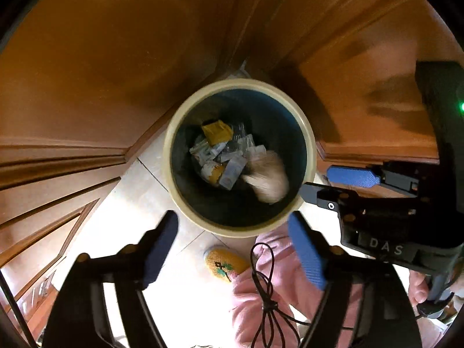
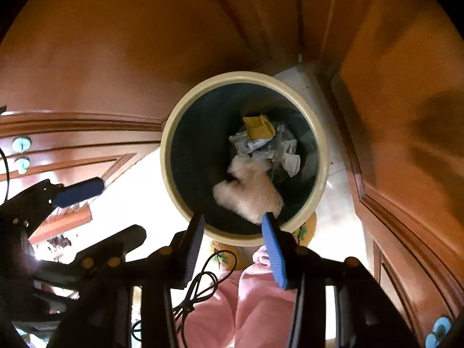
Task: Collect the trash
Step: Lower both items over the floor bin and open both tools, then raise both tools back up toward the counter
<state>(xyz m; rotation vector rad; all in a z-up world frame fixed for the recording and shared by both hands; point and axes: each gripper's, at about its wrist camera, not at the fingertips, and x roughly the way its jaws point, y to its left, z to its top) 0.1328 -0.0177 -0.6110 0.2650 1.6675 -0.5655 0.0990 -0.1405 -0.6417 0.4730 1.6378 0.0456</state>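
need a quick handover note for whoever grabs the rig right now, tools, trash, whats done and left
Left tool: open, nothing between its fingers, above the near rim of the trash bin.
Right tool: open, empty, also over the bin's near rim.
Trash: a pale crumpled tissue wad is blurred inside the bin mouth, clear of both tools, above the wrappers and yellow packet at the bottom.
Done: that wad is released into the bin.
Left: these views show no other loose trash; lift away and check the room. Mind the dangling black cable.
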